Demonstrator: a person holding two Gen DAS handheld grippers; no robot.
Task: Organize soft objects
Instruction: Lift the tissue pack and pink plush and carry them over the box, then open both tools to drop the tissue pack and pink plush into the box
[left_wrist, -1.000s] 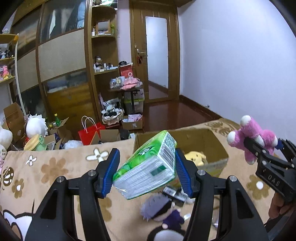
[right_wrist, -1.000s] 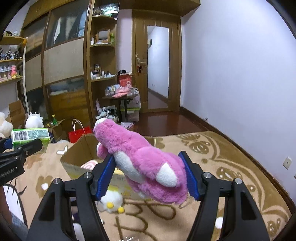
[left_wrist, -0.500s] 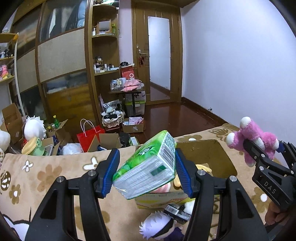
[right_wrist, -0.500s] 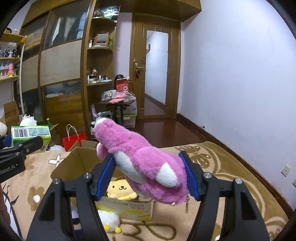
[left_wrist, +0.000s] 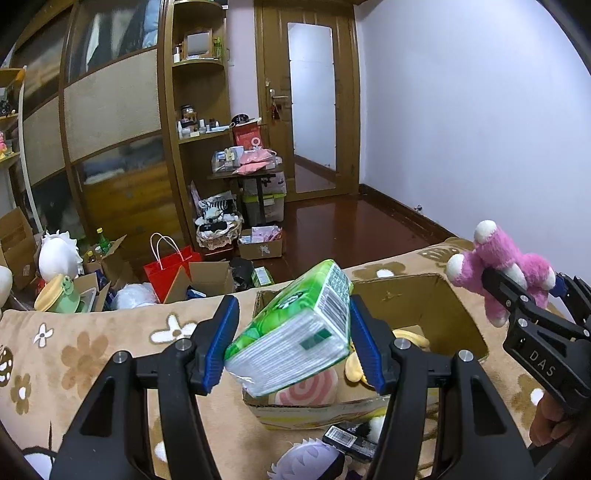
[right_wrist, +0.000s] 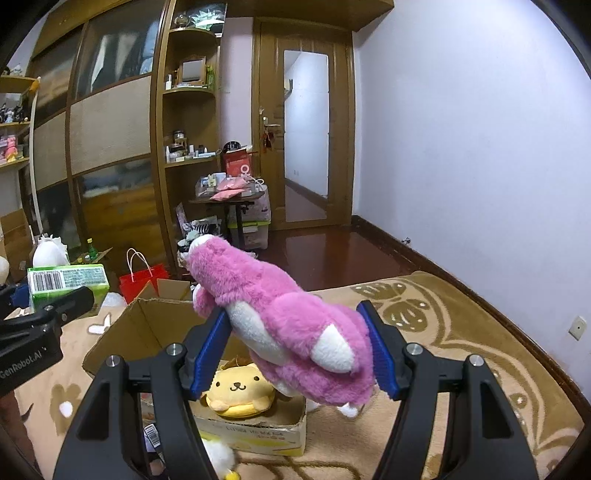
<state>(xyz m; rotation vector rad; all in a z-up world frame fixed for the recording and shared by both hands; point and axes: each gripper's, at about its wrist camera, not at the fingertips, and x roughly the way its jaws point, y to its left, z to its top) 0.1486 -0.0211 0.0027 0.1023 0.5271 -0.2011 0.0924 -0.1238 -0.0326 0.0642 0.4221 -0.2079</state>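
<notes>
A flowered brown blanket (left_wrist: 92, 354) carries an open cardboard box (right_wrist: 122, 332) with a yellow plush (right_wrist: 238, 391) inside. Above it, the right gripper (right_wrist: 295, 350) jaws clamp a pink plush (right_wrist: 288, 325); the left gripper (left_wrist: 291, 339) jaws pinch a green tissue pack (left_wrist: 295, 325), probably over the box's edge.

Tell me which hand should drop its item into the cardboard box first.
Probably left: the left gripper holds the tissue pack over the cardboard box, while the right gripper's pink plush hangs nearer its right edge.
</notes>
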